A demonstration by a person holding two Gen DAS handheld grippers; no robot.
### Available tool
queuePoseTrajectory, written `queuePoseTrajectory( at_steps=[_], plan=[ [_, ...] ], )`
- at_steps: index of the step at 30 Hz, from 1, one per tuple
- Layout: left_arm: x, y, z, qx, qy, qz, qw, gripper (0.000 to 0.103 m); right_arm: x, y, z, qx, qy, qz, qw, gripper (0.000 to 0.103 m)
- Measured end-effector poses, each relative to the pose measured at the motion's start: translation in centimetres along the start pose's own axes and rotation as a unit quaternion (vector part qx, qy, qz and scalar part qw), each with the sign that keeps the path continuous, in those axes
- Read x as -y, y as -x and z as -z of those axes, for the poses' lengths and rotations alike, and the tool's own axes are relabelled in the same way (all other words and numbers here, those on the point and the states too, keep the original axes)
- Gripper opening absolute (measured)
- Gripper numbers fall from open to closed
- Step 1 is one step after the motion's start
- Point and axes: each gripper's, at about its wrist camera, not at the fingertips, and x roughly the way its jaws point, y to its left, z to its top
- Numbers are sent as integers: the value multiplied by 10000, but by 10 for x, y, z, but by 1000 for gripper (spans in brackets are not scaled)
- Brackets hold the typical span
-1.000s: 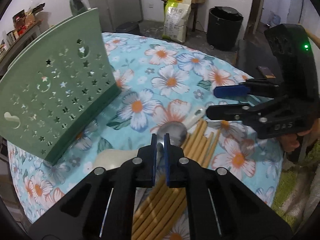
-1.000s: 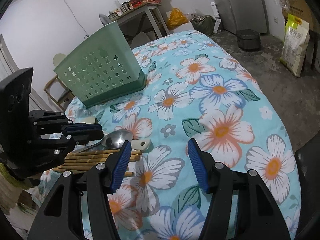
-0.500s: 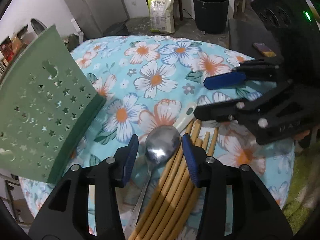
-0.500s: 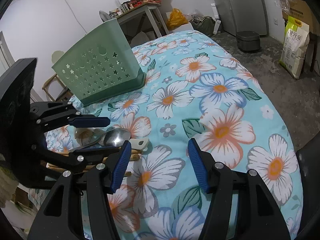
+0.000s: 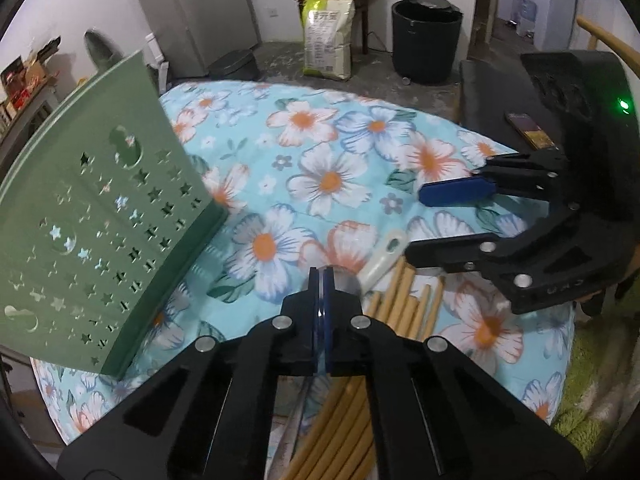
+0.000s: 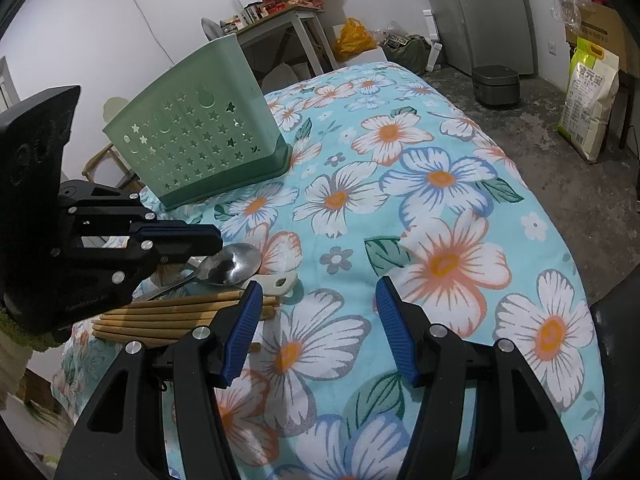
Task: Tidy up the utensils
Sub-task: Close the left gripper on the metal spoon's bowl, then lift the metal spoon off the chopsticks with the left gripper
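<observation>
Lying on cloth (image 6: 440,128): 1 spoon (image 6: 234,266), 1 basket (image 6: 200,136).

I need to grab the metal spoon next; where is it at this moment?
In the right wrist view the spoon lies at the left on the flowered cloth, beside the bundle of chopsticks and just below the left gripper.

My task pieces lie near the left edge of the floral-covered surface (image 6: 440,208). A shiny metal spoon (image 6: 230,266) lies flat, bowl facing up and pointing right. Just nearer, touching it, a bundle of tan bamboo chopsticks (image 6: 172,316) lies side by side, and a white plastic handle (image 6: 276,284) pokes out between them. Farther back stands a pale green plastic utensil holder (image 6: 200,136) pierced with stars, tilted leftward.
</observation>
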Motion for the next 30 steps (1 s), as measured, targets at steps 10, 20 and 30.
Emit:
queuePoseTrajectory(
  at_steps=[10,20,30],
  plan=[
    [-3,-8,3,-55,124,25,9999,0,0,0,1,0,3,6,10000,58],
    [-6,35,6,418,293,-101,9986,0,-1,-1,1,6,1,12,10000,58],
    [19,16,16,-14,-479,-183,9987,36,-1,0,1,6,7,8,10000,58]
  ],
)
